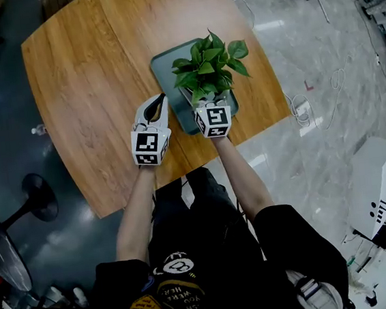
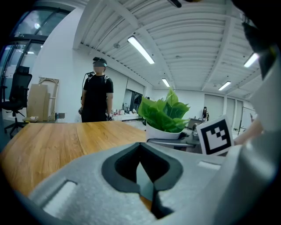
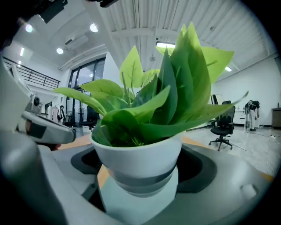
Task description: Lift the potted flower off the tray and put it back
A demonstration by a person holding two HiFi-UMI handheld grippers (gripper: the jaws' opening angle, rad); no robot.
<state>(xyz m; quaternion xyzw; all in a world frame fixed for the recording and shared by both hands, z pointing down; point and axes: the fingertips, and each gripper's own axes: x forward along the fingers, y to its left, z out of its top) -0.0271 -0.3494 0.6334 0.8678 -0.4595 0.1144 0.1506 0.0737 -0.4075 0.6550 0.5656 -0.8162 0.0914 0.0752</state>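
A leafy green plant (image 1: pixel 208 66) grows in a white pot (image 3: pixel 138 160) that stands at the near end of a teal tray (image 1: pixel 166 64) on the wooden table (image 1: pixel 81 73). My right gripper (image 1: pixel 210 104) reaches in from the near side, its jaws closed against both sides of the pot (image 1: pixel 203 103). In the right gripper view the pot fills the gap between the jaws, with the tray (image 3: pixel 127 204) just under it; whether it touches the tray I cannot tell. My left gripper (image 1: pixel 160 100) hovers by the tray's left edge, shut and holding nothing. In the left gripper view the plant (image 2: pixel 166 112) is ahead on the right.
The table's near edge runs just under both grippers. A person (image 2: pixel 97 94) stands beyond the table's far side. On the floor are a fan base (image 1: pixel 37 201) at the left, a white box (image 1: pixel 378 186) and loose cables (image 1: pixel 305 111) at the right. An office chair (image 3: pixel 224 127) stands far off.
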